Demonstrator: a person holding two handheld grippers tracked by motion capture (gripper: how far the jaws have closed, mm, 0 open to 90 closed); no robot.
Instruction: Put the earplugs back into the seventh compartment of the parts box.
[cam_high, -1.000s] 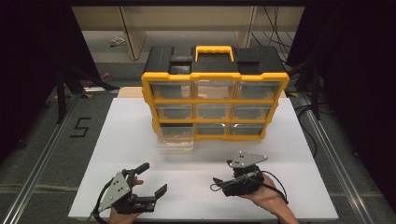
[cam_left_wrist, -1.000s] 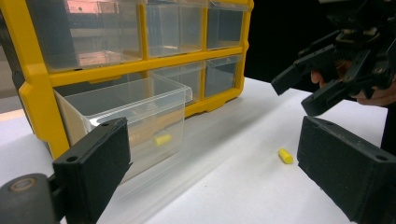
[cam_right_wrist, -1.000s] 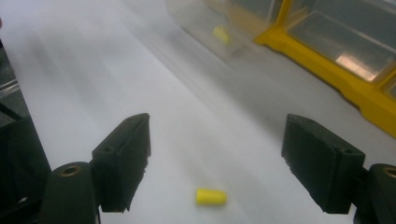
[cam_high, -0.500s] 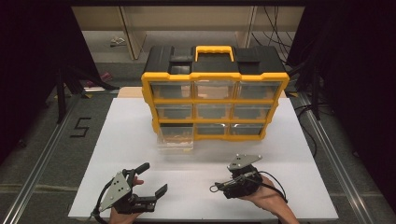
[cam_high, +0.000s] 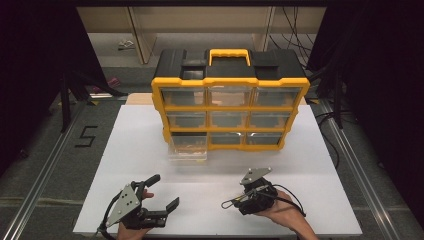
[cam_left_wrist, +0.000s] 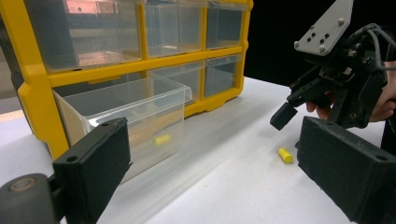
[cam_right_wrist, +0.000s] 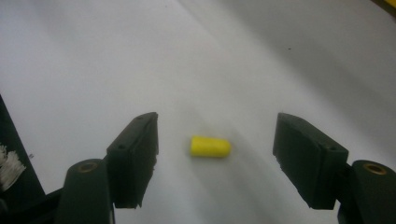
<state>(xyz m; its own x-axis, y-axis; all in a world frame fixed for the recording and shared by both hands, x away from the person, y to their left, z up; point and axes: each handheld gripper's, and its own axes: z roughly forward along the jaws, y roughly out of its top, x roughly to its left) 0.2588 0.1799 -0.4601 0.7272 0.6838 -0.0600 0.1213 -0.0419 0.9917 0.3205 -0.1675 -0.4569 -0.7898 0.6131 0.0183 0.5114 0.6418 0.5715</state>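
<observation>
A small yellow foam plug lies on the white table between the open jaws of my right gripper, touching neither one. The left gripper view shows that plug on the table just below the right gripper. A second yellow plug lies inside the pulled-out clear drawer. My left gripper is open with nothing in it and faces the drawer. In the high view the left gripper is at the near left and the right gripper at the near centre-right.
A yellow and black organizer with clear drawers stands at the middle back of the white table. Its bottom-left drawer sticks out toward me. Dark floor with rails surrounds the table.
My right gripper has dropped lower and shifted slightly toward the near edge, over the plug. The left gripper has stayed put.
</observation>
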